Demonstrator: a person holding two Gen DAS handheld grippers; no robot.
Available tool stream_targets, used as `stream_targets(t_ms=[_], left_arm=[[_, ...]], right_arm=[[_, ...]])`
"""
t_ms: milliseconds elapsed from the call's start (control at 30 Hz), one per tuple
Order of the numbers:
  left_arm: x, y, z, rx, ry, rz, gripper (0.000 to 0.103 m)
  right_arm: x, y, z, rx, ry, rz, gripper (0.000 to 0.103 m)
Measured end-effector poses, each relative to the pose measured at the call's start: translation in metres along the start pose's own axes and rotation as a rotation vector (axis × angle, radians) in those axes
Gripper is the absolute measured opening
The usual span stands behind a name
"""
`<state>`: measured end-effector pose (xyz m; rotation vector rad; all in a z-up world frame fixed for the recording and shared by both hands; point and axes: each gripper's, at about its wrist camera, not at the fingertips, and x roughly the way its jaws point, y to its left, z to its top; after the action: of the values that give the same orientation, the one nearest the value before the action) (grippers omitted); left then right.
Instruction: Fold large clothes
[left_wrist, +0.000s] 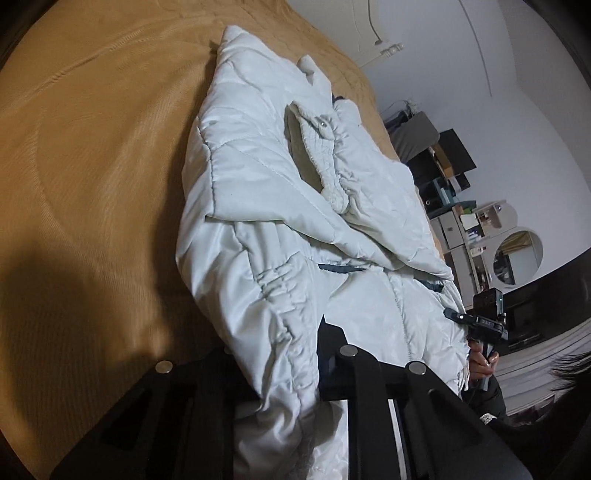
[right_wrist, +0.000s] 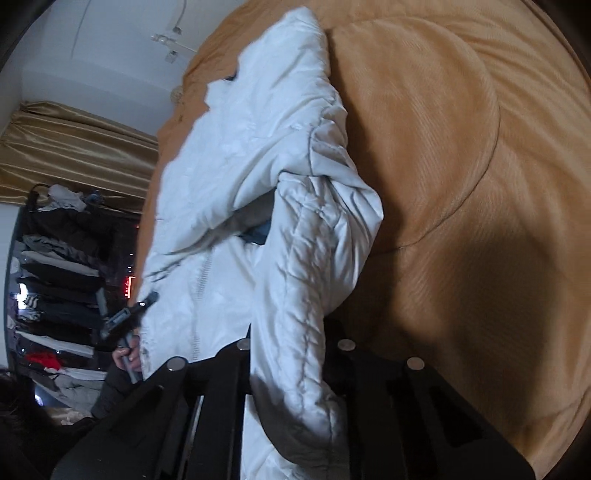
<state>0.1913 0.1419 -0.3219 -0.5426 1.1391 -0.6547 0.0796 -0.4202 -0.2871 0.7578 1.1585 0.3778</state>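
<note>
Two grippers hold one white jacket (left_wrist: 295, 206) by its near edge, the rest lying across the tan bed (left_wrist: 92, 166). Left gripper (left_wrist: 288, 369) has its fingers clamped on a gathered fold of the hem; right gripper (right_wrist: 291, 354) has its fingers clamped on the sleeve (right_wrist: 314, 280). Both sleeves lie folded over the jacket's body.

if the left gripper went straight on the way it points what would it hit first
The white padded jacket itself: the left gripper is already shut on its near edge, and the folded bulk with the cuffed sleeve lies directly ahead. The tan bedspread is off to one side.
</note>
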Motion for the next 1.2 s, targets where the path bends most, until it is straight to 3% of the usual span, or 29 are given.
stream_targets(t_ms=[167, 267, 333, 433, 500, 600, 733, 767, 833, 867, 900, 1000, 1067, 1200], left_arm=[[-0.028, 0.010, -0.042, -0.048, 0.040, -0.004, 0.023], [-0.024, 0.033, -0.057, -0.158, 0.068, -0.038, 0.029], [-0.028, 0.037, -0.061, -0.192, 0.060, -0.061, 0.030], [-0.035, 0.030, -0.068, -0.162, 0.090, -0.029, 0.039], [-0.042, 0.028, -0.079, -0.165, 0.127, -0.039, 0.051], [-0.050, 0.027, -0.094, -0.172, 0.141, -0.054, 0.057], [-0.039, 0.014, -0.105, -0.135, 0.136, -0.072, 0.071], [-0.034, 0.011, -0.105, -0.129, 0.129, -0.072, 0.071], [-0.027, 0.006, -0.105, -0.109, 0.132, -0.062, 0.066], [-0.026, 0.002, -0.107, -0.095, 0.143, -0.056, 0.045], [-0.024, -0.002, -0.106, -0.072, 0.166, -0.063, 0.024], [-0.030, -0.015, -0.104, -0.009, 0.162, -0.015, 0.018], [-0.045, -0.025, -0.108, 0.045, 0.145, 0.014, 0.017], [-0.087, -0.045, -0.128, 0.112, 0.119, -0.071, 0.017]], right_arm=[[-0.025, 0.015, -0.024, -0.047, 0.022, -0.001, 0.015], [-0.007, -0.018, -0.050, 0.041, 0.112, -0.086, 0.037], [-0.004, -0.028, -0.056, 0.081, 0.130, -0.083, 0.050], [-0.010, -0.036, -0.073, 0.098, 0.150, -0.026, 0.057], [-0.019, -0.029, -0.086, 0.044, 0.173, -0.007, 0.071], [-0.021, -0.021, -0.102, -0.033, 0.209, 0.030, 0.077], [-0.005, -0.023, -0.095, -0.018, 0.222, 0.067, 0.080], [0.004, -0.021, -0.089, -0.007, 0.215, 0.064, 0.078], [0.007, -0.021, -0.085, 0.007, 0.202, 0.046, 0.045], [0.011, -0.020, -0.081, 0.026, 0.217, 0.035, 0.028], [0.012, -0.019, -0.078, 0.040, 0.220, 0.037, 0.021], [-0.001, 0.002, -0.074, -0.024, 0.189, 0.006, 0.012], [-0.020, 0.021, -0.076, -0.064, 0.145, 0.045, 0.011], [-0.064, 0.046, -0.091, -0.165, 0.094, 0.118, 0.011]])
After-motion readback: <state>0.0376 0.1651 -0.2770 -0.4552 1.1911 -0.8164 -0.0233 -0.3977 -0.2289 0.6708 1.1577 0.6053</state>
